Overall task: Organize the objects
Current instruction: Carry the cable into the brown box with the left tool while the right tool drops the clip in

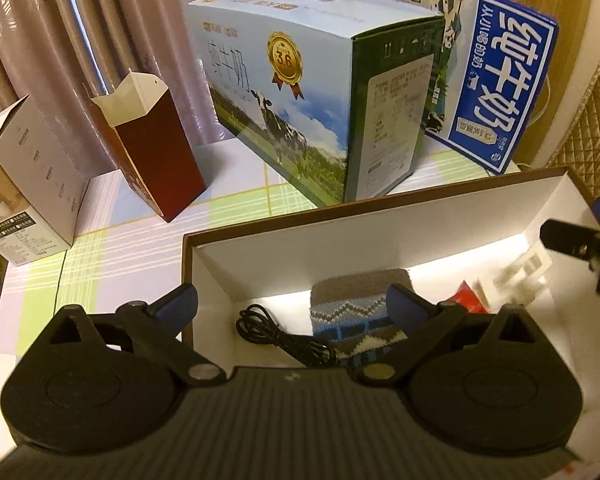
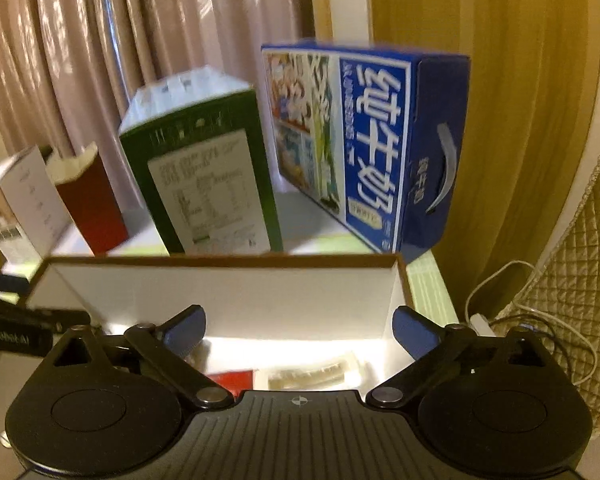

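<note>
Both grippers hang over an open white box (image 1: 340, 248) with a brown rim, sitting on a checked tablecloth (image 1: 100, 248).

Left gripper (image 1: 292, 308): jaws spread wide, nothing between them. Its view looks into the left half of the box: a coiled black cable (image 1: 276, 332) on the floor, just beside a patterned knit piece (image 1: 352, 312) in blue, grey and white. Further right, a red packet (image 1: 466, 300) and a blurred white plastic item (image 1: 516, 272). The other tool pokes in at the right edge.

Right gripper (image 2: 300, 330): jaws also wide apart, empty. Its view shows only the right half of the box: the red packet (image 2: 232, 380) and a clear pack (image 2: 312, 372) with pale contents, lying beside each other. Cable and knit piece are not visible here.

Behind the box stand a milk carton with a cow picture (image 1: 300, 112) and a blue milk carton (image 1: 496, 92), close together. The right view shows the blue one's end face with a carry handle, hidden from the left. The left view shows more clearly an open dark red box (image 1: 156, 152) and a white box (image 1: 28, 184) at the table's left; in the right view they are small and blurred. Only the right view shows white wires (image 2: 512, 308) by a quilted gold cover (image 2: 580, 264).
</note>
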`<state>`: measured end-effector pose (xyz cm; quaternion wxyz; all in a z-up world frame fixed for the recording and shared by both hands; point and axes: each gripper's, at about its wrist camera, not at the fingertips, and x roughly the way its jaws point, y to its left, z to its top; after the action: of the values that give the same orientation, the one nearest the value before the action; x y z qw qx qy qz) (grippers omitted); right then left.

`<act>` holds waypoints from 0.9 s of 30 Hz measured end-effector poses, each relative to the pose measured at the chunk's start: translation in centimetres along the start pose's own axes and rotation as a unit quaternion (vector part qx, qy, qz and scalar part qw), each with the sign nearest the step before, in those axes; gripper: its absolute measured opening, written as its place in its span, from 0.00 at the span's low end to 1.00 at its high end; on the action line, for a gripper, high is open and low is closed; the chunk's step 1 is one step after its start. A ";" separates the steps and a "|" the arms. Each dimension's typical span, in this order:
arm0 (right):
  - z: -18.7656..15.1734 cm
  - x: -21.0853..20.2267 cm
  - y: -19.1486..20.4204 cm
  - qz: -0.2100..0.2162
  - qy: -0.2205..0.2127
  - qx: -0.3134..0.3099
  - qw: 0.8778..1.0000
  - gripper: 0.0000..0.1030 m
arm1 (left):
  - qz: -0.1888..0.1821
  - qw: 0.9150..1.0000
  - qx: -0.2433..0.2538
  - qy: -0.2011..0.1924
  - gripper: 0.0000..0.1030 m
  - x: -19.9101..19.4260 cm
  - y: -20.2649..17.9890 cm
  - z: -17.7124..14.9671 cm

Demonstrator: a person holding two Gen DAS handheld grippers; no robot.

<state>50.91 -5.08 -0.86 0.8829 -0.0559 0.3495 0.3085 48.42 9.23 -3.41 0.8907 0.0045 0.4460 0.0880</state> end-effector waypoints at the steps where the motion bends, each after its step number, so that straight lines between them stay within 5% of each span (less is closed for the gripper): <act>1: 0.1 -0.3 -0.1 0.000 -0.002 0.002 1.000 0.95 | -0.002 1.000 -0.003 -0.001 0.97 -0.2 0.1 -0.1; 27: -4.2 -10.0 0.1 0.052 0.014 0.038 0.998 0.98 | -0.043 0.998 -0.020 -0.037 0.97 -9.7 -0.5 -3.9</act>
<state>42.78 -11.39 2.49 0.8620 -0.0080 0.3759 0.3400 39.71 6.89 1.84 0.9093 -0.0295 0.4110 0.0580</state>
